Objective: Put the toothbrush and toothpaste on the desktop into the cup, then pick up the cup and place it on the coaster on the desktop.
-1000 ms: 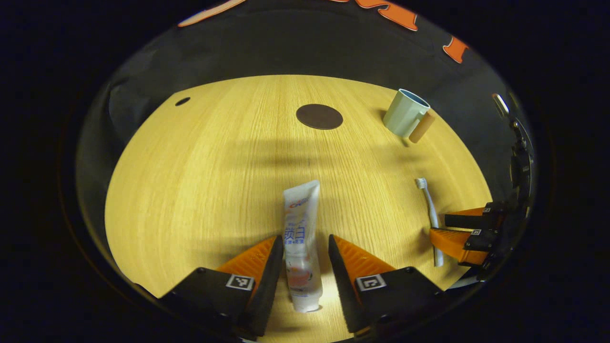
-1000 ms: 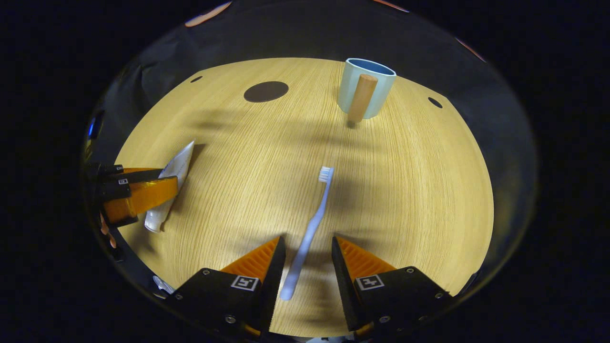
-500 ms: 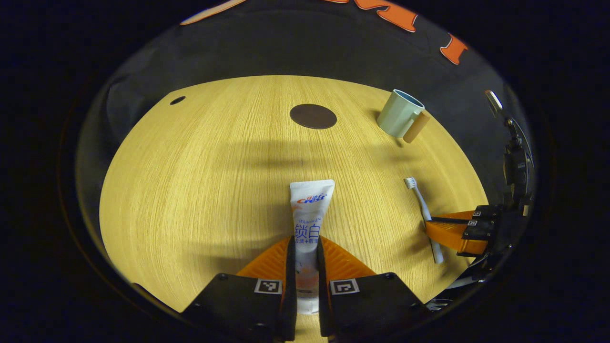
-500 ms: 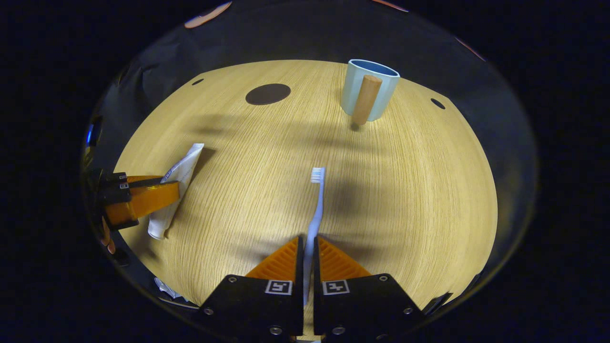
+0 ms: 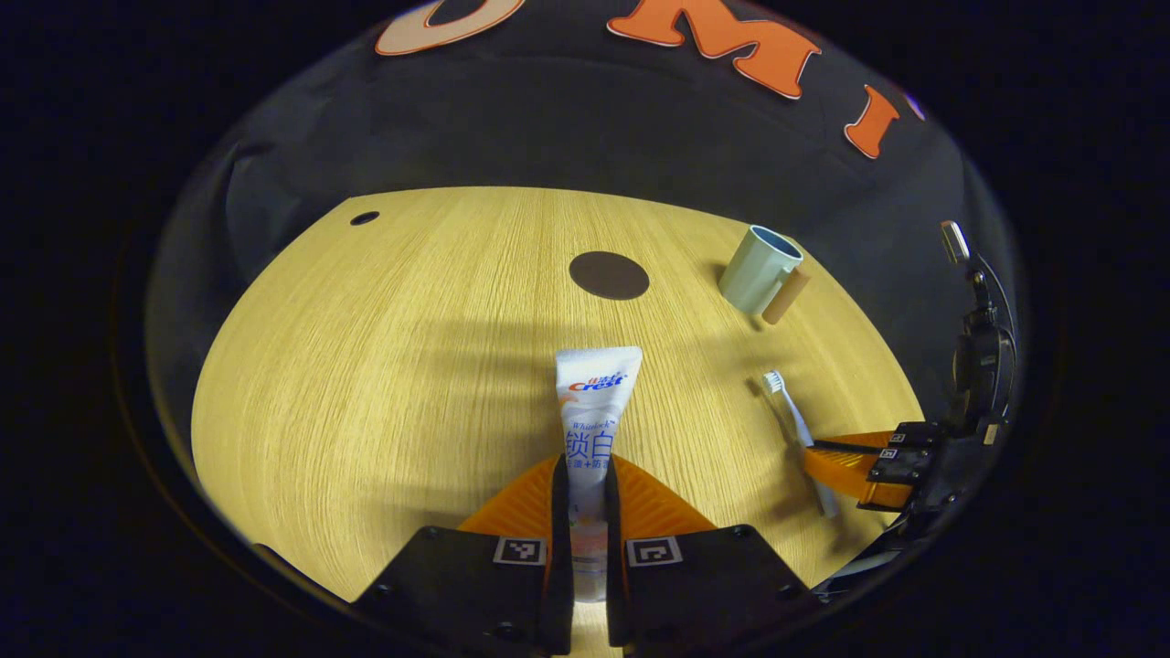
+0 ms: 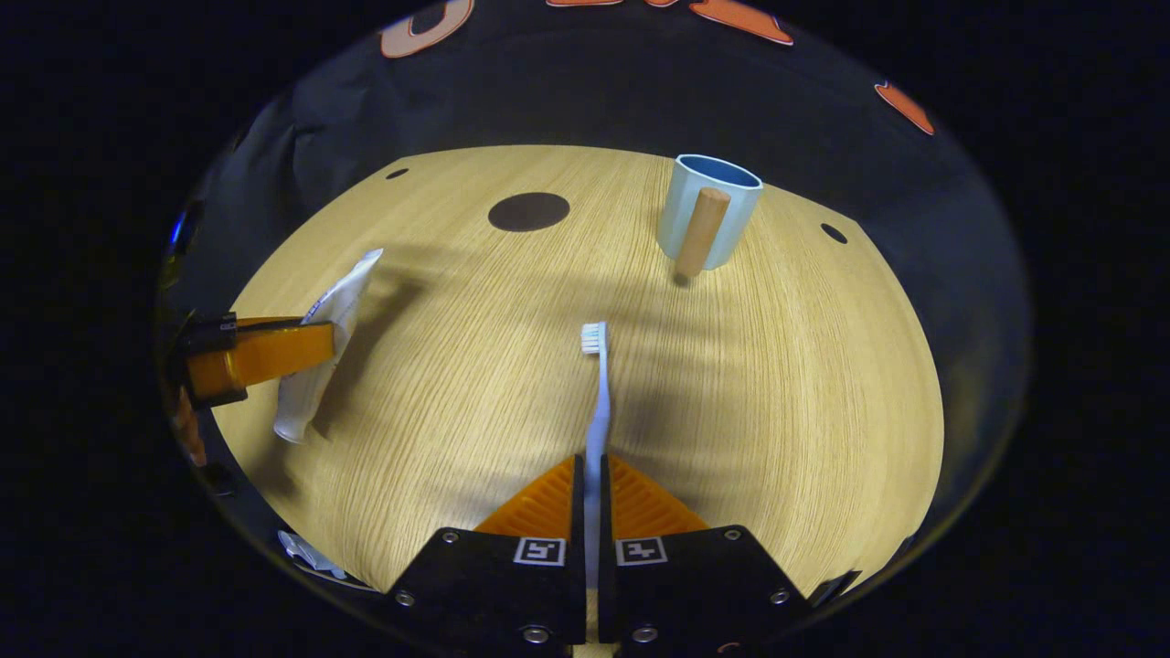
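Note:
My left gripper (image 5: 585, 461) is shut on the white toothpaste tube (image 5: 594, 402), which points away from me, its flat end raised over the wood desktop (image 5: 384, 366). My right gripper (image 6: 594, 461) is shut on the handle of the pale blue toothbrush (image 6: 598, 384), bristles pointing forward. The pale green cup (image 5: 757, 268) with a wooden handle stands upright at the far right in the left gripper view; in the right gripper view the cup (image 6: 709, 210) is straight ahead. The dark round coaster (image 5: 609, 275) lies left of the cup, and the coaster (image 6: 528, 211) appears far left in the right gripper view.
In the left gripper view the other gripper (image 5: 864, 461) holds the toothbrush (image 5: 793, 422) at the right edge. In the right gripper view the other gripper (image 6: 260, 352) holds the tube (image 6: 324, 338) at the left. Small dark holes (image 5: 364, 217) mark the desktop's far corners.
Both grippers went from open to shut, the left on the toothpaste tube and the right on the toothbrush. Since then both have lifted and pulled back slightly from the desktop.

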The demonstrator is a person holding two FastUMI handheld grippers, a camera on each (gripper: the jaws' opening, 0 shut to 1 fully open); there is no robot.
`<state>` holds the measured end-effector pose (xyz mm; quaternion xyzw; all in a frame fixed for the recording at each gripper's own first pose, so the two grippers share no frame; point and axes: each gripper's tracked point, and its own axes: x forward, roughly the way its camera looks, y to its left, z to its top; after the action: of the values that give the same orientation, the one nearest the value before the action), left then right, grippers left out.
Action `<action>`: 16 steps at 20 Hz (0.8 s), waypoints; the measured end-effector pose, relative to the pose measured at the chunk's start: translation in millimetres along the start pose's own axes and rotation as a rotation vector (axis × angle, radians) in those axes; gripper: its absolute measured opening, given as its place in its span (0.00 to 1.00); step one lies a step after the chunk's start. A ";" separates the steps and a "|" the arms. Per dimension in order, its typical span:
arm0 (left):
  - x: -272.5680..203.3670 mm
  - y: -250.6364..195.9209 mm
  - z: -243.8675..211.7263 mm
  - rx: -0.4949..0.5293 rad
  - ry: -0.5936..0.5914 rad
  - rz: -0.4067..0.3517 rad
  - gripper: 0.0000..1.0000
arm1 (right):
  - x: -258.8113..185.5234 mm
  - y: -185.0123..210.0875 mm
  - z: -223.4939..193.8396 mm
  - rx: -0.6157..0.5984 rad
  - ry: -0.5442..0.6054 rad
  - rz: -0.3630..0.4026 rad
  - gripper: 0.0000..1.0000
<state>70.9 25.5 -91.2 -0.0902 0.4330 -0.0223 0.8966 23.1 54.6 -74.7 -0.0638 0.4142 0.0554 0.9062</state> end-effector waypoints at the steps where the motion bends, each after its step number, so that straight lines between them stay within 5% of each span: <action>1: -11.1 3.3 8.0 -0.002 -0.012 -0.002 0.18 | -1.3 0.0 4.0 0.006 -0.017 0.006 0.06; 3: -70.0 6.9 30.4 -0.008 -0.031 -0.009 0.18 | -3.2 -2.0 12.4 0.000 -0.069 -0.001 0.06; 6: -25.1 -3.3 18.4 -0.004 -0.065 -0.002 0.18 | -12.0 -6.8 25.9 0.017 -0.166 0.009 0.06; 16: -76.0 8.1 50.9 0.014 -0.243 0.014 0.18 | -33.5 -48.8 66.9 0.083 -0.419 0.053 0.06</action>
<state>62.9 49.8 -3.0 -0.0829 0.3218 -0.0082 0.9431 58.5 15.7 -2.5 -0.0023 0.2203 0.0741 0.9726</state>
